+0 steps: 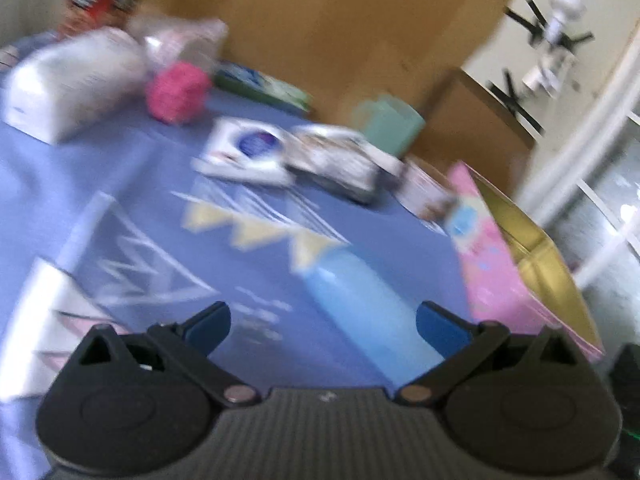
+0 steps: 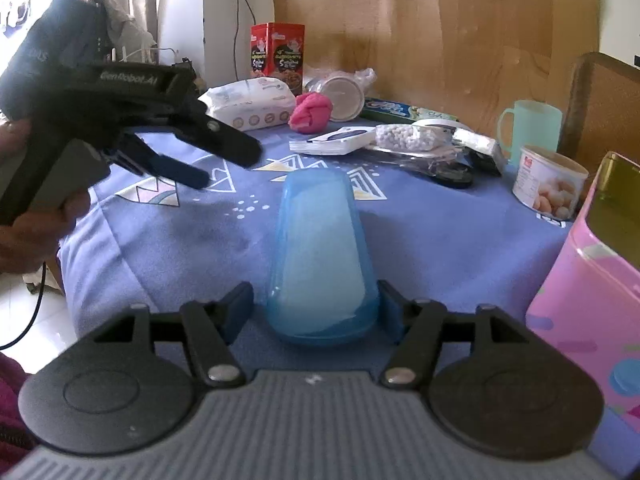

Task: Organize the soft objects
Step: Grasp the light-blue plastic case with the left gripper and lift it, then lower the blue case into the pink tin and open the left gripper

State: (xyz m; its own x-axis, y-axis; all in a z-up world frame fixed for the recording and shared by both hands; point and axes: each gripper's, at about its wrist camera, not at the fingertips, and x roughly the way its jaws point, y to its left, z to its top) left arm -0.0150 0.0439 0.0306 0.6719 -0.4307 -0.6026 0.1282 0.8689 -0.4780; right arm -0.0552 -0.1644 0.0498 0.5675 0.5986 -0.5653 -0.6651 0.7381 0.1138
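Between the parted fingers of the right gripper [image 2: 316,312], ungripped on the surface [image 2: 440,248], a blue container [image 2: 320,256] lying; left gripper [image 2: 224,160] wide open, empty; farther back, pink soft ball [image 2: 311,117].

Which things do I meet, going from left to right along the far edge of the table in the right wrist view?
White tissue pack → pink knitted ball → green toothpaste box → mint plastic mug

My left wrist view is smeared throughout, so the print on the white packets [image 1: 244,152] at centre is unreadable. In my right wrist view the pink tin [image 2: 588,292] runs off the right edge, its contents unseen.
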